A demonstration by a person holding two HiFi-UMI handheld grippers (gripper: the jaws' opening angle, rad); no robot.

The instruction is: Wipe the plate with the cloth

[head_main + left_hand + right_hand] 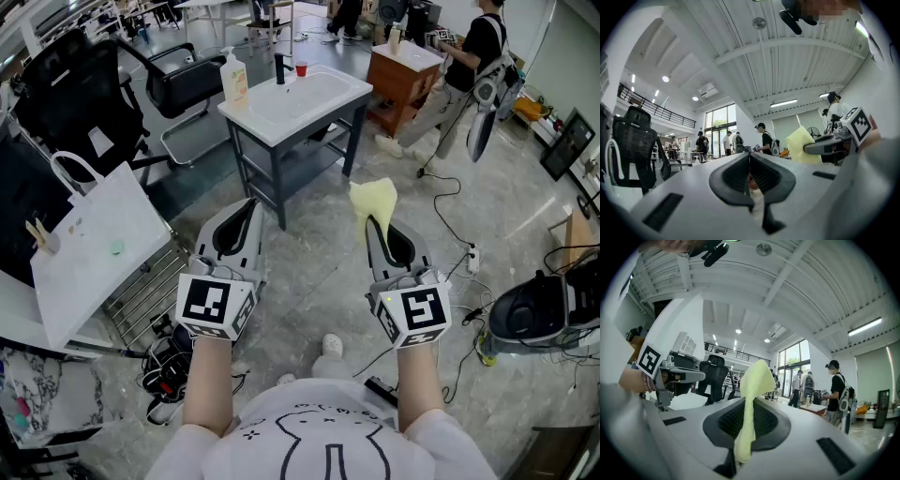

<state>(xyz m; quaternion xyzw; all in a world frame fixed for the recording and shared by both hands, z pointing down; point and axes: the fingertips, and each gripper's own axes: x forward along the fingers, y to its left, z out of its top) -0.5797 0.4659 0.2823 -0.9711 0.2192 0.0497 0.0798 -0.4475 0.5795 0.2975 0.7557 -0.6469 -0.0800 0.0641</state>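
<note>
The left claw (249, 204) is shut and empty. The right claw (375, 223) pinches the yellow cloth (373, 197), which looks soft, light and floppy, so a bunched edge suits gripping. Farther off, at twelve o'clock, stands the sink desk (323, 94); no plate shows.

1. The lower end of the cloth (375, 195) is hidden between the closed jaws of the right gripper (373, 223).
2. In the left gripper view, a brownish patch (751, 182) shows only through the gap behind the closed jaws of the left gripper (750, 157); what it is cannot be told.
3. A small red thing (301, 68) on the sink table (330, 97) is too small to identify.
4. The black chair (66, 103) is cut off by the left edge.
5. The bystander (469, 66) loses the head to the top edge.
6. A dark screen (567, 145) is cut by the right edge.
7. The shirt (328, 436) of the person holding the grippers runs off the bottom edge.
</note>
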